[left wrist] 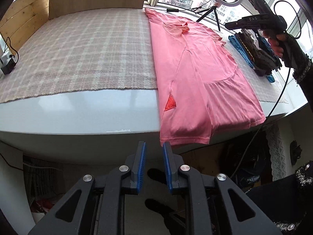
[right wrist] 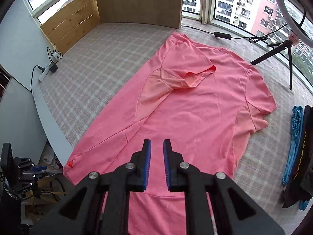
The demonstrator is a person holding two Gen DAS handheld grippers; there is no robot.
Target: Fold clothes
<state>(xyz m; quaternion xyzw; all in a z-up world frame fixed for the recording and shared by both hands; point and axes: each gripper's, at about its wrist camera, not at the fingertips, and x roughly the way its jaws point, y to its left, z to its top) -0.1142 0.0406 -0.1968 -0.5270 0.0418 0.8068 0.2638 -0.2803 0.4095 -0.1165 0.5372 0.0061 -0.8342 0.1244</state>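
Scene: a wide window-side platform (left wrist: 78,105) covered by a checked mat (left wrist: 78,45), with one pink T-shirt (left wrist: 197,78) spread on it.

Pink T-shirt: lies flat, collar toward the window, hem toward the platform's front edge. One long side is already folded in over the body, its sleeve lying on the chest. The other sleeve (right wrist: 260,107) is spread out flat. The hem hangs a little over the platform's front edge.

Left gripper (left wrist: 154,148): hovers just off the hem corner of the shirt, beyond the platform's front edge. Its blue pads stand a narrow gap apart with nothing between them.

Right gripper (right wrist: 156,146): hangs above the lower middle of the shirt, pointing steeply down. Pads a narrow gap apart, empty, not touching the cloth.

Folded stack (left wrist: 252,51): dark and blue garments piled just beside the shirt, on the side of the spread sleeve.

Ring light tripod (right wrist: 281,58): stands near the shirt's collar end, by the window; its cable (right wrist: 225,35) runs along the sill past the collar.

Stage, as I judge it: one side fold done, the second side and the crosswise fold remain.

Risks: the overhanging hem could drag the shirt off the edge if one corner is lifted alone. A shallow pinch may catch only the top layer and undo the folded side. A wide sweep over the spread sleeve could knock the stack or tripod.
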